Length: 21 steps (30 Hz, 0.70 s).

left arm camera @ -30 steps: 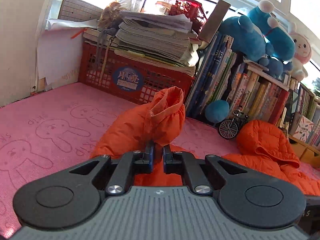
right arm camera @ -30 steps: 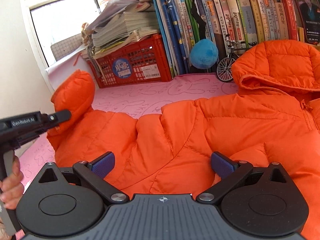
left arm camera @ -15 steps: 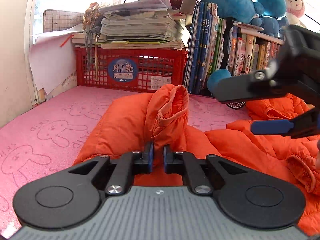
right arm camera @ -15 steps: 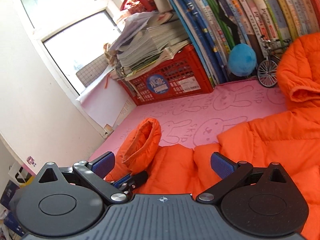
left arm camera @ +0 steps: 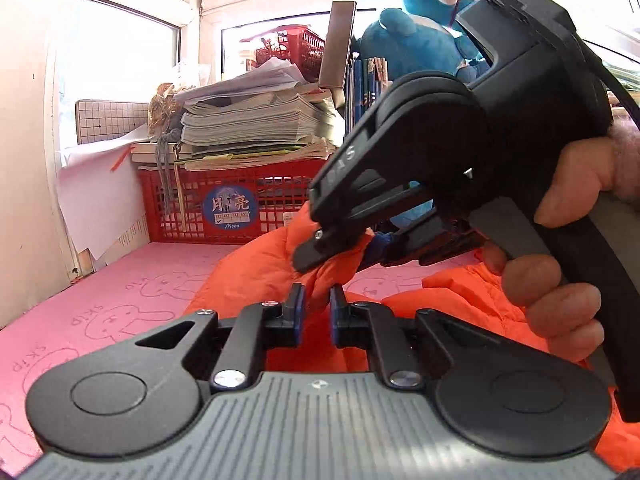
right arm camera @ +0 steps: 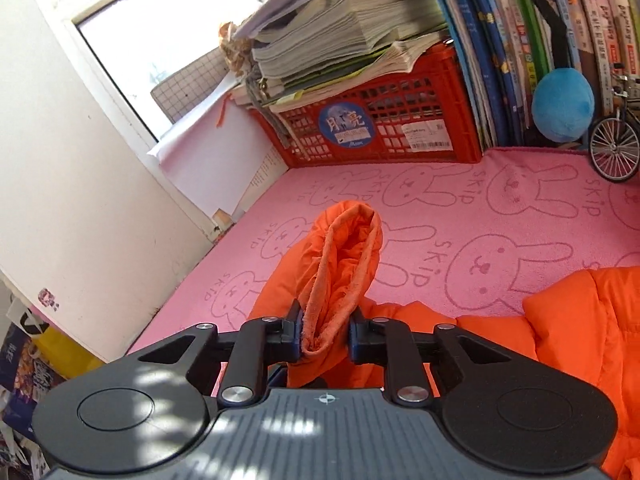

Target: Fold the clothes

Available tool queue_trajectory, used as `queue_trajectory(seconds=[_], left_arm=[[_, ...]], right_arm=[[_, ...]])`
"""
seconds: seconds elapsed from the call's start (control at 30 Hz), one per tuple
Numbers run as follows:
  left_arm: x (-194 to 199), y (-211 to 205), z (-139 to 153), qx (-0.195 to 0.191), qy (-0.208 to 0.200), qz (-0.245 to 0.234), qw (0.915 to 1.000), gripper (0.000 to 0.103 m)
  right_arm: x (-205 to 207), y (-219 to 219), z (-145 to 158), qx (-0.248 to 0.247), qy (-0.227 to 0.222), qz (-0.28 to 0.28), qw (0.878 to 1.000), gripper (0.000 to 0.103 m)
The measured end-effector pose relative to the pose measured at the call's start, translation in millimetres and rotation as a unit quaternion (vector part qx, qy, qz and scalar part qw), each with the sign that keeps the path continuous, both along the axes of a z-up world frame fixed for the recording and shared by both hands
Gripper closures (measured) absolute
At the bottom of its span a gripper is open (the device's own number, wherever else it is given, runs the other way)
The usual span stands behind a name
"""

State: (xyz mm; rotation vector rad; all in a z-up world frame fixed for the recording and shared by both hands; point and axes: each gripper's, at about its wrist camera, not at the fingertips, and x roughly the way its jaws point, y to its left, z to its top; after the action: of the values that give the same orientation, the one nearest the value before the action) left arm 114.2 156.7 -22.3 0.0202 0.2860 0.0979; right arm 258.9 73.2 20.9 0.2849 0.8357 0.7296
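Gripping the orange jacket's sleeve cuff (right arm camera: 340,280), left gripper (left arm camera: 316,312) jaws clamped, right gripper (right arm camera: 324,334) jaws just closed onto it

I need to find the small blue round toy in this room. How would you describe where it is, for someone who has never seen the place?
Start at the red crate at the back of the pink mat, with stacked papers on top. To its right stand upright books; the blue ball sits at their foot, beside a toy bicycle. It is the only plain, round, fuzzy thing there.
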Motion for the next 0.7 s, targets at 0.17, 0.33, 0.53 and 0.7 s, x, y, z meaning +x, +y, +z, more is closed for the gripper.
queue_trajectory(seconds=[0.17,0.33,0.53,0.7], left_arm=[[-34,-10,2,-0.017,0.0,-0.047,0.9987,0.087],[-59,-24,12,-0.012,-0.013,-0.076,0.997,0.08],[-69,-34,17,-0.015,-0.007,-0.09,0.9958,0.076],[-57,-46,12,0.019,0.026,-0.068,0.9972,0.075]], right_arm=[[-9,-54,19,0.014,-0.032,-0.058,0.998,0.088],[-30,-120,39,0.001,-0.077,-0.113,0.991,0.089],[-61,-203,44,-0.047,-0.11,-0.184,0.976,0.089],[-78,-254,36,-0.067,-0.113,-0.232,0.964,0.089]])
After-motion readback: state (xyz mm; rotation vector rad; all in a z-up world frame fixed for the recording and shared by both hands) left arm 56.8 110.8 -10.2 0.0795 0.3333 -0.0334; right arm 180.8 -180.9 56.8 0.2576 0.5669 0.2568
